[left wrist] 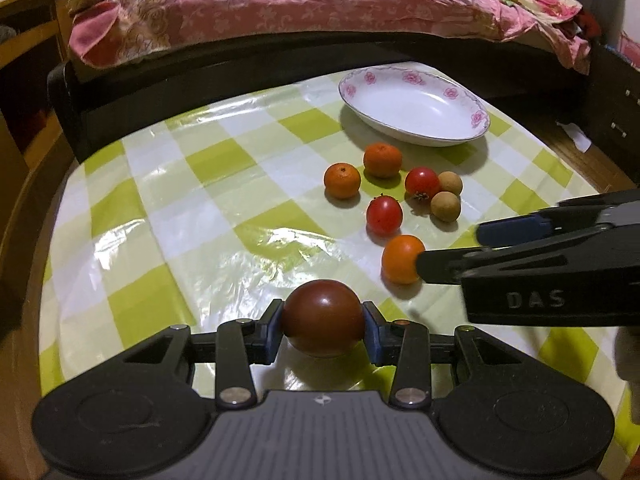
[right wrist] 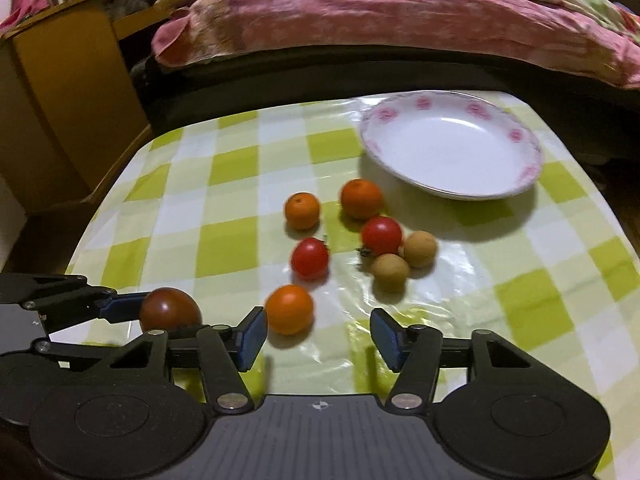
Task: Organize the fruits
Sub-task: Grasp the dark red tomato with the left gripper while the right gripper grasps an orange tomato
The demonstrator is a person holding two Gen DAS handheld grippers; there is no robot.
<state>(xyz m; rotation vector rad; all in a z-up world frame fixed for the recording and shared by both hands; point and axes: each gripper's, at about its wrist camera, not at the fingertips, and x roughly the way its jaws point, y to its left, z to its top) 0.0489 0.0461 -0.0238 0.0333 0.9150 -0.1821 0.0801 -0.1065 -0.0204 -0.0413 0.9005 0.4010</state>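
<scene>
My left gripper (left wrist: pixel 323 326) is shut on a dark brown-red tomato (left wrist: pixel 322 317), also seen at the left of the right wrist view as the dark tomato (right wrist: pixel 170 309). My right gripper (right wrist: pixel 318 334) stands open just short of an orange tomato (right wrist: pixel 289 309); in the left wrist view its near finger touches that orange tomato (left wrist: pixel 402 258). Beyond lie two red cherry tomatoes (left wrist: pixel 384 215) (left wrist: pixel 421 182), two small mandarins (left wrist: pixel 342 180) (left wrist: pixel 382 159) and two brown longans (left wrist: pixel 445 206) (left wrist: pixel 450 182). A white flower-rimmed plate (left wrist: pixel 472 120) (right wrist: pixel 524 172) sits empty at the far right.
The fruit lies on a table with a green-and-white checked plastic cloth (left wrist: pixel 208 208). Behind the table runs a dark bed frame (left wrist: pixel 240 68) with pink bedding (left wrist: pixel 280 4). A wooden cabinet (right wrist: pixel 60 100) stands at the left.
</scene>
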